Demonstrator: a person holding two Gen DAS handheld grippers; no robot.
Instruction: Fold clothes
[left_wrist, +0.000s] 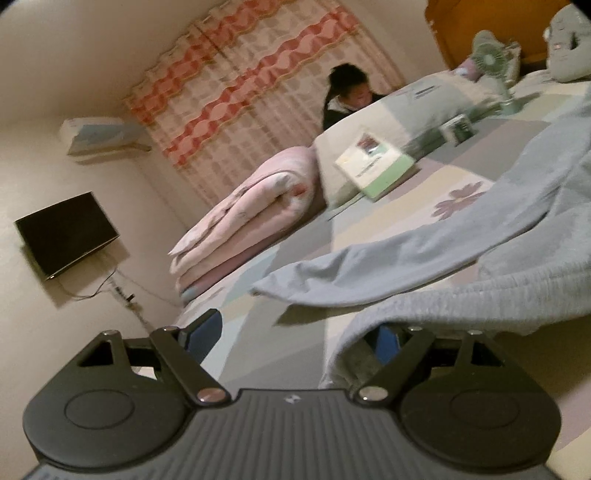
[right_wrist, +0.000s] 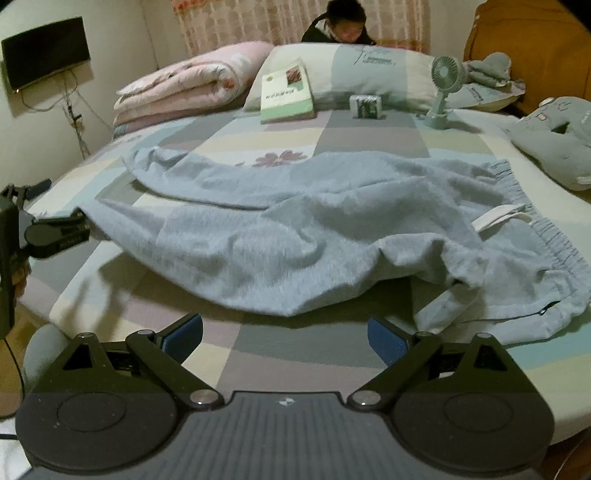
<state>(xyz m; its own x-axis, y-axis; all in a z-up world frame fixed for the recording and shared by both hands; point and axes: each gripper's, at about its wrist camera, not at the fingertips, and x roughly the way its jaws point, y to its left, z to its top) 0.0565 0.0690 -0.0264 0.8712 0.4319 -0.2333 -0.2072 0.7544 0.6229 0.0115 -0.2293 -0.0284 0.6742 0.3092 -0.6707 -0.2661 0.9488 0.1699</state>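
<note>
the bed (right_wrist: 325, 354) fills both views, covered in a patchwork sheet of pale blocks with a flower print. behind it sit a folded pink quilt (right_wrist: 184, 85), a long pillow (right_wrist: 369, 70), a green-edged book (right_wrist: 286, 92), a small desk-type fan (right_wrist: 445, 88), a small box (right_wrist: 365, 105) and a grey plush toy (right_wrist: 554, 140); a person (right_wrist: 343, 26) is at the far side, by the curtain.

the task's thing, a pair of light grey sweatpants (right_wrist: 295, 229), lies spread across the middle of the bed, waistband to the right with its white drawstring showing, legs running off to the left. the cloth is rumpled and loose, one leg partly over the other, with no flat, squared stack anywhere. by that, i judge the folding far from finished: at most a rough lengthwise lay of one leg on the other is there, and the crosswise folds down to a compact bundle are left.

the left gripper (right_wrist: 79, 221) is at a leg end on the bed's left edge; in its own view its fingers stand apart, with cloth draped over the right finger, so it does not look clamped on it. the right gripper (right_wrist: 284, 338) hovers at the near edge, fingers wide apart and holding nothing, just short of the sweatpants' near hem.
</note>
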